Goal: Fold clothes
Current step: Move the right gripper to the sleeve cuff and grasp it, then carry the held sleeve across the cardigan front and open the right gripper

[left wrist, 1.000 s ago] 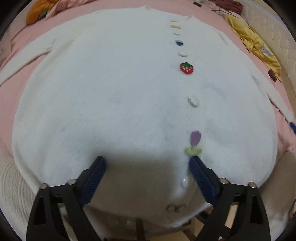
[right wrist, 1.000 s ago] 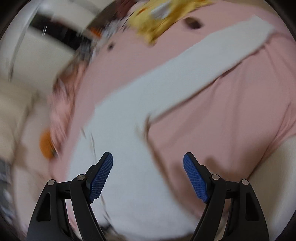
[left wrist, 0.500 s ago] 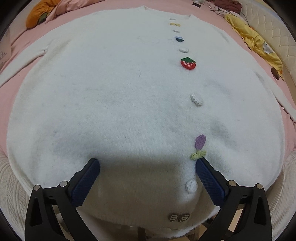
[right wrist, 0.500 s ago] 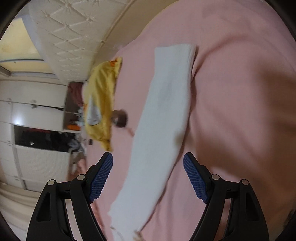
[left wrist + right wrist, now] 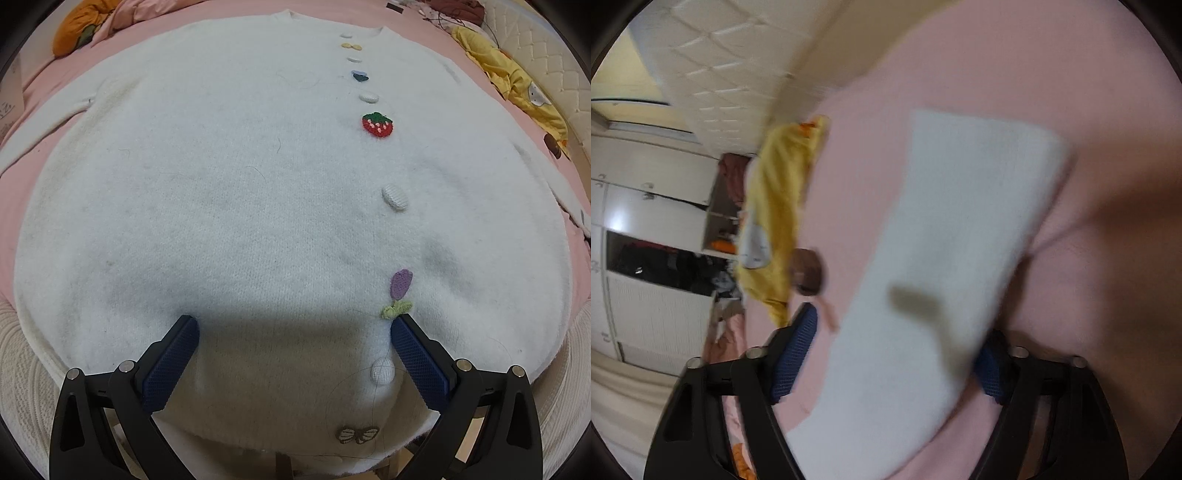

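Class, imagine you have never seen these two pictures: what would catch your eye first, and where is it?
First, the white cardigan spread flat over the pink bedsheet, filling the left wrist view, with its red strawberry patch and purple tulip patch along the button line. In the blurred right wrist view, its white sleeve lies between the open right gripper fingers.
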Demonstrator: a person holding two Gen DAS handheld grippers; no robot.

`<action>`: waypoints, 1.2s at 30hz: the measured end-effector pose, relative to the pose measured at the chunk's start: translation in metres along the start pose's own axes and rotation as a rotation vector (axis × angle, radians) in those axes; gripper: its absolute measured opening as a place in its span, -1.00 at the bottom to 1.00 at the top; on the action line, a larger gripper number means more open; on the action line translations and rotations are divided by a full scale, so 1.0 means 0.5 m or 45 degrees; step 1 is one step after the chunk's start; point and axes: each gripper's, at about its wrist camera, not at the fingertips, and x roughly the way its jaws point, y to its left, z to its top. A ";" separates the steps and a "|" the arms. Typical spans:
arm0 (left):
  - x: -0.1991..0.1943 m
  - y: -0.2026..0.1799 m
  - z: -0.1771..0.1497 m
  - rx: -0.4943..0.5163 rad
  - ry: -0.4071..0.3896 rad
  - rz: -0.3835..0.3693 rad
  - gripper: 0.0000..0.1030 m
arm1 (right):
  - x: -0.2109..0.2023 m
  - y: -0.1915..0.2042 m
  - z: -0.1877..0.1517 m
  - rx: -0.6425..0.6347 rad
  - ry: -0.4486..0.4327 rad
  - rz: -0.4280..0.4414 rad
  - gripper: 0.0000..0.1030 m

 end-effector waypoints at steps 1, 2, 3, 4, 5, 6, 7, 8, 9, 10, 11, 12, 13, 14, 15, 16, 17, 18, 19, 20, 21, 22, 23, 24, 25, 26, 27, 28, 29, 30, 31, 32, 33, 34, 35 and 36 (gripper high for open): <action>0.001 -0.001 0.001 0.000 -0.001 0.001 1.00 | 0.000 -0.005 -0.002 -0.006 -0.005 -0.004 -0.93; 0.002 -0.002 0.002 0.000 -0.002 0.001 1.00 | -0.001 -0.009 -0.003 -0.012 -0.010 -0.008 -0.91; 0.003 -0.003 0.004 0.000 -0.003 0.000 1.00 | -0.001 -0.014 -0.005 -0.018 -0.015 -0.012 -0.92; 0.005 -0.004 0.007 -0.001 -0.004 -0.001 1.00 | -0.002 -0.018 -0.007 -0.024 -0.020 -0.016 -0.92; 0.006 -0.005 0.009 -0.001 -0.004 -0.002 1.00 | -0.002 -0.023 -0.008 -0.030 -0.026 -0.021 -0.92; 0.007 -0.006 0.009 -0.001 -0.004 -0.003 1.00 | -0.002 -0.027 -0.010 -0.035 -0.031 -0.025 -0.88; 0.008 -0.005 0.008 -0.002 -0.005 -0.004 1.00 | -0.003 -0.032 -0.012 -0.041 -0.036 -0.029 -0.88; 0.008 -0.005 0.008 -0.002 -0.005 -0.007 1.00 | -0.003 -0.037 -0.014 -0.047 -0.041 -0.033 -0.88; 0.008 -0.005 0.007 -0.003 -0.005 -0.009 1.00 | -0.006 -0.037 -0.016 -0.056 -0.046 -0.032 -0.87; 0.007 -0.004 0.004 -0.003 -0.006 -0.011 1.00 | -0.014 -0.022 -0.019 -0.073 -0.053 -0.016 -0.87; 0.003 -0.002 -0.001 -0.004 -0.008 -0.013 1.00 | -0.022 -0.008 -0.022 -0.091 -0.060 0.000 -0.87; 0.000 -0.001 -0.004 -0.005 -0.009 -0.014 1.00 | -0.030 0.006 -0.025 -0.108 -0.066 0.016 -0.87; 0.000 0.000 -0.005 -0.006 -0.010 -0.014 1.00 | -0.037 0.024 -0.029 -0.134 -0.073 0.024 -0.87; -0.002 0.002 -0.005 -0.006 -0.011 -0.015 1.00 | -0.042 0.052 -0.034 -0.191 -0.076 0.005 -0.87; -0.004 0.004 -0.006 -0.009 -0.013 -0.017 1.00 | -0.047 0.082 -0.042 -0.253 -0.075 -0.007 -0.87; -0.006 0.006 -0.006 -0.015 -0.018 -0.024 1.00 | -0.052 0.112 -0.051 -0.316 -0.074 -0.019 -0.87; -0.009 0.009 -0.007 -0.022 -0.025 -0.035 1.00 | -0.057 0.142 -0.061 -0.374 -0.072 -0.026 -0.87; -0.013 0.012 -0.008 -0.029 -0.031 -0.044 1.00 | -0.059 0.173 -0.075 -0.420 -0.067 -0.016 -0.87; -0.017 0.013 -0.008 -0.034 -0.042 -0.051 1.00 | -0.060 0.204 -0.090 -0.464 -0.059 -0.006 -0.87; -0.025 0.014 -0.006 -0.037 -0.063 -0.059 1.00 | -0.055 0.237 -0.110 -0.505 -0.046 0.006 -0.87; -0.034 0.011 -0.003 -0.040 -0.095 -0.072 1.00 | -0.048 0.272 -0.135 -0.554 -0.027 0.014 -0.87; -0.047 0.009 0.002 -0.044 -0.137 -0.092 1.00 | -0.041 0.307 -0.161 -0.602 -0.009 0.021 -0.87; -0.062 0.012 0.007 -0.050 -0.185 -0.114 1.00 | -0.034 0.341 -0.187 -0.648 0.010 0.031 -0.87; -0.075 0.015 0.012 -0.060 -0.232 -0.130 1.00 | -0.026 0.372 -0.217 -0.689 0.030 0.046 -0.87; -0.087 0.021 0.018 -0.073 -0.272 -0.143 1.00 | -0.016 0.405 -0.252 -0.731 0.051 0.062 -0.87; -0.098 0.033 0.025 -0.091 -0.304 -0.152 1.00 | -0.006 0.438 -0.288 -0.772 0.072 0.077 -0.87; -0.105 0.038 0.034 -0.112 -0.335 -0.159 1.00 | 0.006 0.468 -0.323 -0.812 0.090 0.089 -0.87; -0.112 0.042 0.042 -0.136 -0.360 -0.158 1.00 | 0.018 0.498 -0.360 -0.851 0.110 0.102 -0.87; -0.121 0.053 0.047 -0.155 -0.377 -0.145 1.00 | 0.031 0.528 -0.401 -0.889 0.132 0.119 -0.87; -0.127 0.067 0.053 -0.168 -0.384 -0.127 1.00 | 0.045 0.557 -0.442 -0.927 0.154 0.133 -0.87; -0.135 0.085 0.052 -0.177 -0.385 -0.114 1.00 | 0.058 0.580 -0.487 -0.965 0.176 0.144 -0.87; -0.144 0.104 0.052 -0.185 -0.387 -0.100 1.00 | 0.072 0.603 -0.531 -1.003 0.198 0.155 -0.87; -0.147 0.112 0.060 -0.197 -0.394 -0.097 1.00 | 0.085 0.626 -0.575 -1.040 0.220 0.165 -0.87; -0.151 0.125 0.067 -0.224 -0.411 -0.118 1.00 | 0.098 0.649 -0.619 -1.078 0.242 0.176 -0.87; -0.164 0.159 0.057 -0.264 -0.433 -0.153 1.00 | 0.112 0.669 -0.664 -1.112 0.266 0.187 -0.87; -0.183 0.202 0.036 -0.307 -0.455 -0.195 1.00 | 0.127 0.680 -0.709 -1.133 0.299 0.197 -0.87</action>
